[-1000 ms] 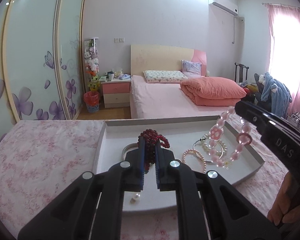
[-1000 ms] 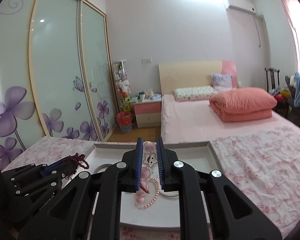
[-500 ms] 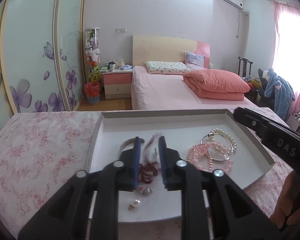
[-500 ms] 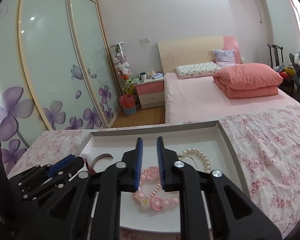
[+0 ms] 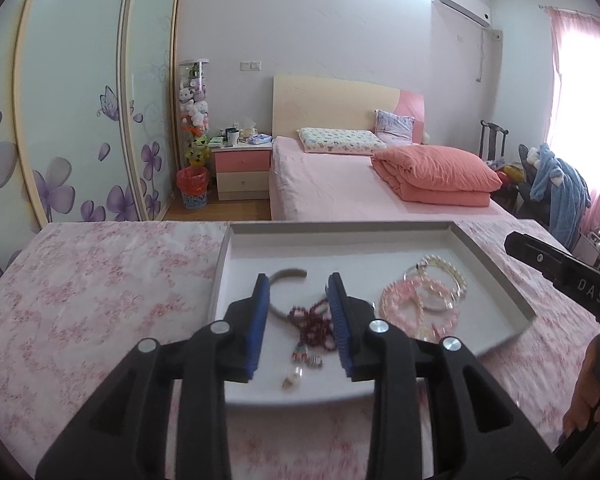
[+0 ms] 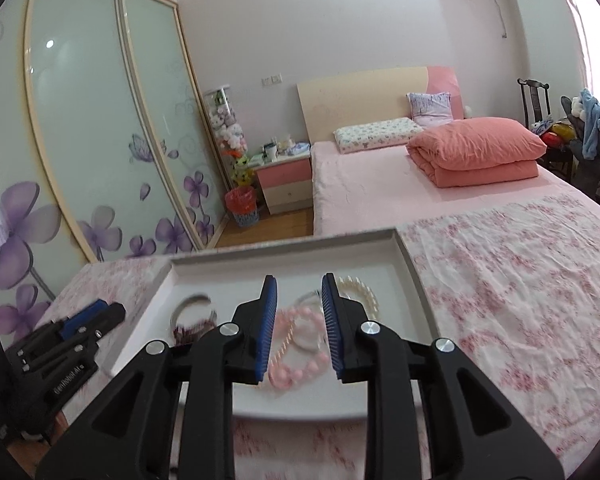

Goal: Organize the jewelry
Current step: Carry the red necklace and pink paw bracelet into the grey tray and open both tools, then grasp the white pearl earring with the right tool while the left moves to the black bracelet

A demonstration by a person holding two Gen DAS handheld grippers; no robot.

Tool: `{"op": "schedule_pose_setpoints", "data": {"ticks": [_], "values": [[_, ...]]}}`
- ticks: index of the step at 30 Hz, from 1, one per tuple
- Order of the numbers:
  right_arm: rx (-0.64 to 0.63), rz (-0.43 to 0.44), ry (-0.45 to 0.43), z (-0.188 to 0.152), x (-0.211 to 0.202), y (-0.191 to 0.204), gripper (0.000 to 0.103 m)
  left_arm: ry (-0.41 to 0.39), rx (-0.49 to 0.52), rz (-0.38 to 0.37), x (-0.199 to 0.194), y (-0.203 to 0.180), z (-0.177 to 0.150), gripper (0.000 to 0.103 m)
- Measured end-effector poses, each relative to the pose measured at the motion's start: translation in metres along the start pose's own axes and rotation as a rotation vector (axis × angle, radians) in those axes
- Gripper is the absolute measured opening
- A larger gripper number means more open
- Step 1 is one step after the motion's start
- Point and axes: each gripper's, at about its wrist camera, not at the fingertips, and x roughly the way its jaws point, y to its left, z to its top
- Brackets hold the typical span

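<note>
Both the left hand-held gripper [image 5: 298, 312] and the right hand-held gripper [image 6: 298, 312] have just been opening and hold nothing, with the dark red beads [image 5: 314, 322] and the blurry pink beads [image 6: 296, 344] lying in the white tray [image 5: 496, 276], partly hidden by fingers.

Open cloth [image 5: 100, 300] left of tray [image 5: 496, 276]; inside, bare floor at back, beads [image 5: 316, 320] and bracelets [image 5: 420, 304] crowding front.

A folded coral quilt [image 5: 436, 174] lies on the bed [image 5: 340, 188]; a red wastebasket [image 5: 193, 188] stands beside the nightstand [image 5: 242, 174].
</note>
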Motion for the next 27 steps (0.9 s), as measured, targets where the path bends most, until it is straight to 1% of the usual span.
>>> {"op": "schedule_pose_setpoints", "data": {"ticks": [4,8,10,12,17,22,27], "values": [[-0.034,-0.006,0.100,-0.020,-0.013,-0.006,0.033,0.030,0.019,-0.012,-0.021,0.005,-0.015,0.041],[-0.083,-0.022,0.204,-0.047,-0.023,-0.008,0.034,0.072,0.028,-0.020,-0.041,0.010,-0.036,0.052],[-0.098,-0.027,0.247,-0.061,-0.027,-0.010,0.034,0.090,0.027,-0.026,-0.047,0.013,-0.046,0.061],[-0.109,-0.037,0.276,-0.071,-0.029,-0.009,0.035,0.119,0.021,-0.021,-0.052,0.018,-0.055,0.064],[-0.130,-0.049,0.320,-0.083,-0.023,-0.006,0.035,0.144,0.004,-0.015,-0.064,0.024,-0.069,0.069],[-0.159,-0.062,0.346,-0.090,-0.013,0.000,0.034,0.146,0.010,-0.024,-0.071,0.024,-0.073,0.071],[-0.163,-0.076,0.352,-0.094,-0.011,-0.002,0.030,0.149,0.031,-0.042,-0.073,0.015,-0.074,0.071]]}}
